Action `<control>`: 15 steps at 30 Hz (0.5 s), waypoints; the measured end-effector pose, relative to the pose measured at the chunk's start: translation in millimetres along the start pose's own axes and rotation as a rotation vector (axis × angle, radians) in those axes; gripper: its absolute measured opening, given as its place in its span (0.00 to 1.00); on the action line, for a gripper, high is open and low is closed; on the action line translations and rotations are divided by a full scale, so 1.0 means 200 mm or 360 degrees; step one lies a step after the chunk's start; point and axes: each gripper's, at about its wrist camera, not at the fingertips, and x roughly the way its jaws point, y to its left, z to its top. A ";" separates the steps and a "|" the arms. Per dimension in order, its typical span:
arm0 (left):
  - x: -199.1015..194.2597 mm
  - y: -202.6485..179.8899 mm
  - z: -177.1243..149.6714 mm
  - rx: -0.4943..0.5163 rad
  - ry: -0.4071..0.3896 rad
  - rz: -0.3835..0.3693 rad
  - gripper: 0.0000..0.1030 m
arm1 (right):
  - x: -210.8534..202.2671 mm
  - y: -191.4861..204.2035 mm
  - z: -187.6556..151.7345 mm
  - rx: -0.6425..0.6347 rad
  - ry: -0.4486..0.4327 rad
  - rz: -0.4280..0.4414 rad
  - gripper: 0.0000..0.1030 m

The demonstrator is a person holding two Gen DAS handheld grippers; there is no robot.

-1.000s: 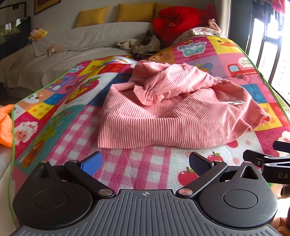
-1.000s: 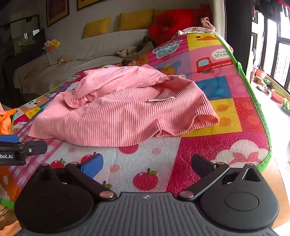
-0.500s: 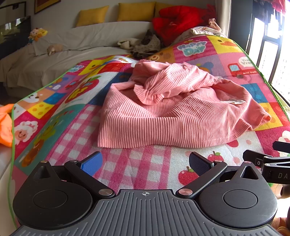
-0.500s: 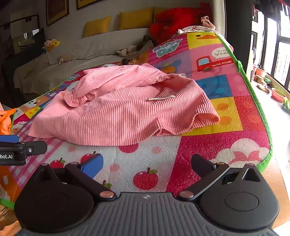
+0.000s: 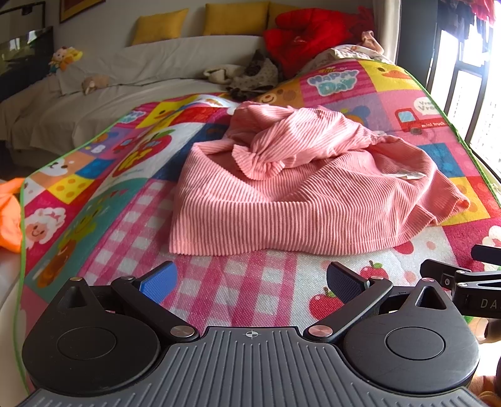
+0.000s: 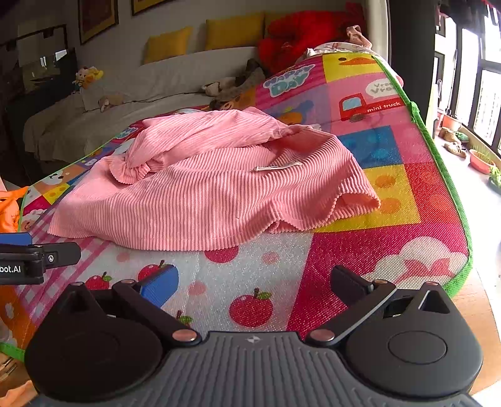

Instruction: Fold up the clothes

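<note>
Garment: my pink ribbed top (image 5: 300, 194) lies crumpled on the play mat (image 5: 103, 200), spread wide at its near hem and bunched into a heap toward the far side.
Top layer: a sleeve or loose fold (image 5: 266, 156) is twisted over the middle of the garment, its frilled edge facing my left side.
Label: a small white tag (image 6: 275, 166) shows on the upper surface, nearer my right side.
Near hem: it runs across the mat just ahead of both my claws, with a raised, curled corner (image 6: 357, 200) on the right.
Left claw: my left claw (image 5: 250, 280) is spread wide and grasps nothing; it hovers over the pink checked part of the mat, short of the hem.
Left pads: one blue pad (image 5: 158, 281) and one dark pad (image 5: 343, 281), both clear of the cloth.
Right claw: my right claw (image 6: 253, 281) is likewise released and empty, over the apple-printed part of the mat, near the hem but apart from it.
Side by side: each claw shows at the edge of the other's view, level with it.
Mat: colourful squares with a duck, a mini truck and apples, edged in green.
Behind: a grey-covered sofa (image 5: 125, 81) with yellow cushions (image 5: 235, 18) and a red bundle (image 5: 307, 34).
Far left: something orange (image 5: 9, 216) beside the mat's edge.
</note>
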 end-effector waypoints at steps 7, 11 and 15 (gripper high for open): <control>0.01 -0.01 0.00 0.0009 0.0011 0.0004 1.00 | 0.01 -0.01 0.00 0.0008 0.0005 0.0008 1.00; 0.02 -0.01 0.00 0.0009 0.0025 0.0005 1.00 | 0.02 -0.01 0.00 0.0011 0.0010 0.0012 1.00; 0.05 0.02 0.06 -0.0014 0.0016 -0.0040 1.00 | 0.04 -0.02 0.01 0.0010 0.0023 0.0022 1.00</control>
